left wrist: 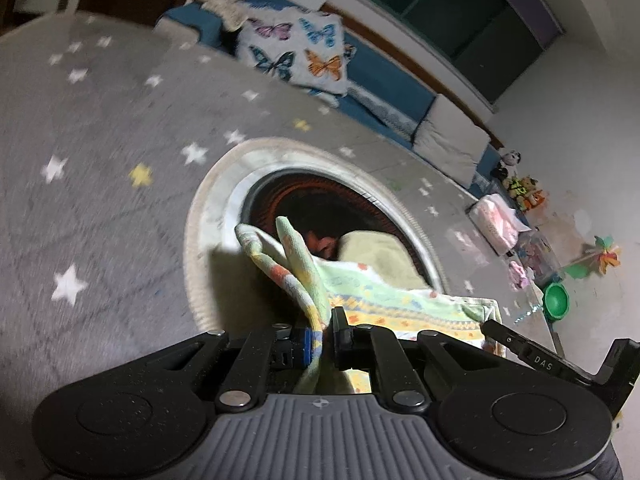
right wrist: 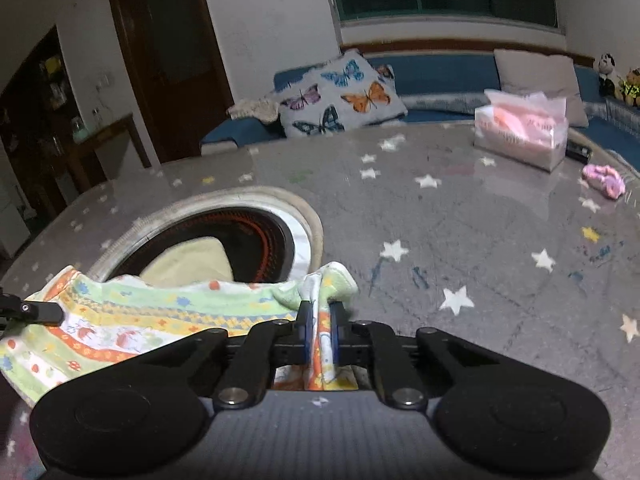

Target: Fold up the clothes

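The left gripper [left wrist: 322,338] is clamped narrow on a bunched corner of the patterned cloth [left wrist: 392,300], the fabric squeezed between its blue pads. The right gripper [right wrist: 321,330] pinches another gathered corner of the same cloth [right wrist: 160,312] just as tightly — jaws nearly closed, only cloth between them. The cloth spans between the two, held above the star-printed table cover [right wrist: 460,216] and partly over a round recess [right wrist: 248,232]. A pale yellow fabric [right wrist: 188,262] lies in the recess — possibly another garment.

Dim indoor light, motion blur across both views, strong fisheye bending at edges.
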A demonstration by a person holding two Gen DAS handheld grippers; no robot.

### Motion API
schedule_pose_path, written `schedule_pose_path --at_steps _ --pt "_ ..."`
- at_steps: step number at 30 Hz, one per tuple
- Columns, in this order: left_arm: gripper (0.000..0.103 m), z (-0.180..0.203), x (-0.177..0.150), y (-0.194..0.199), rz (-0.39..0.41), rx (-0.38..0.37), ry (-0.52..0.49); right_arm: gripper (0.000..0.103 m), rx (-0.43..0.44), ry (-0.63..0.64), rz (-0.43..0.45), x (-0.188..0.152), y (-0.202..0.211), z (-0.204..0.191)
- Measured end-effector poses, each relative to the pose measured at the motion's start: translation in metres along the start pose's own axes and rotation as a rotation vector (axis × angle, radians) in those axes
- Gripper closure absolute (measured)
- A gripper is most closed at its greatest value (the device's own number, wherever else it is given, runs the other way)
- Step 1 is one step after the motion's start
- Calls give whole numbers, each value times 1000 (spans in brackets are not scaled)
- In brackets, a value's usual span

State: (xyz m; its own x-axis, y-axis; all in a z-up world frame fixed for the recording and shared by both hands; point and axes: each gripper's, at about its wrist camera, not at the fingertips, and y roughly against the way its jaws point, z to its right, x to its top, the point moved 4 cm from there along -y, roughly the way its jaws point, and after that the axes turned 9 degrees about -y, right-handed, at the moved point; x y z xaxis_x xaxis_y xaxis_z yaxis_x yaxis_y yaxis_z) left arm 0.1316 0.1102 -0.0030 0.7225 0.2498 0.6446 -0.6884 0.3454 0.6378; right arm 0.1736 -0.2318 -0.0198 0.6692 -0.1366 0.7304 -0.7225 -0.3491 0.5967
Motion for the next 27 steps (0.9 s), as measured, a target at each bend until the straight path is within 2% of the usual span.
schedule_pose_path --at_steps 8,19,23,27 --pt "94 70 27 -9 34 -61 -155 96 -49 8 96 21 42 20" --pt "94 173 48 -76 14 -140 -334 96 -259 -5 217 58 93 95" --pt "94 201 44 -100 -7 -142 -397 96 -320 -19 239 61 100 122" --pt "89 208 34 -130 -49 -79 -449 93 -374 -50 210 54 90 147"
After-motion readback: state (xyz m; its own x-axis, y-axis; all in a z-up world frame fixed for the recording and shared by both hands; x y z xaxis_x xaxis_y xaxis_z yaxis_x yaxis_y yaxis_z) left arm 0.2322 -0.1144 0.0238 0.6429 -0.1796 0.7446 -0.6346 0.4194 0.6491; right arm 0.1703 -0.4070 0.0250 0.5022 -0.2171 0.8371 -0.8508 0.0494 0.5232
